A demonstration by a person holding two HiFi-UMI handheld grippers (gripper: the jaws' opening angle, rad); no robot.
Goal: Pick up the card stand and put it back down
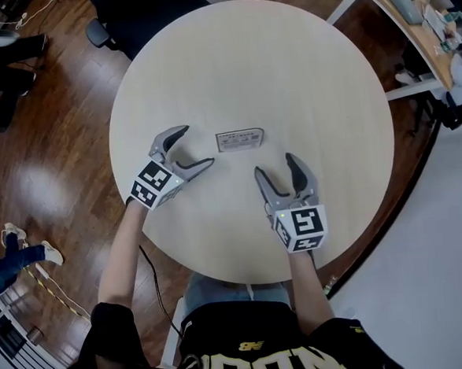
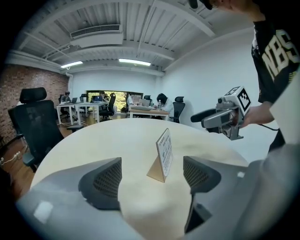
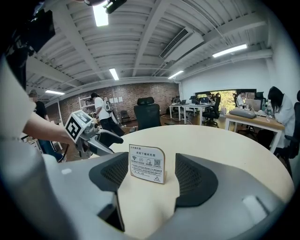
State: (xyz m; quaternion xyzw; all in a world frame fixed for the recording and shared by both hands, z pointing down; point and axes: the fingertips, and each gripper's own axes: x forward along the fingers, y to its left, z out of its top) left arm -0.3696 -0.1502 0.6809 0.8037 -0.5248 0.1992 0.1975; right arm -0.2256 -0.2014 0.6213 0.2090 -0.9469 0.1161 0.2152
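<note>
Near the middle of the round surface (image 1: pixel 319 95), the card stand (image 1: pixel 240 140) stands upright w/ nothing touching it. The left gripper (image 1: pixel 199 146) sits just to its left, fingers (image 2: pixel 105 180) spread wide and empty, the stand a bit ahead of the tips. The right gripper (image 1: pixel 274 164) is on the person's side of the stand, fingers (image 3: pixel 194 180) also apart, aimed at the printed face w/o contact. Both hang low over the surface.

"NBS" on black shirt (image 2: pixel 276 52)
</note>
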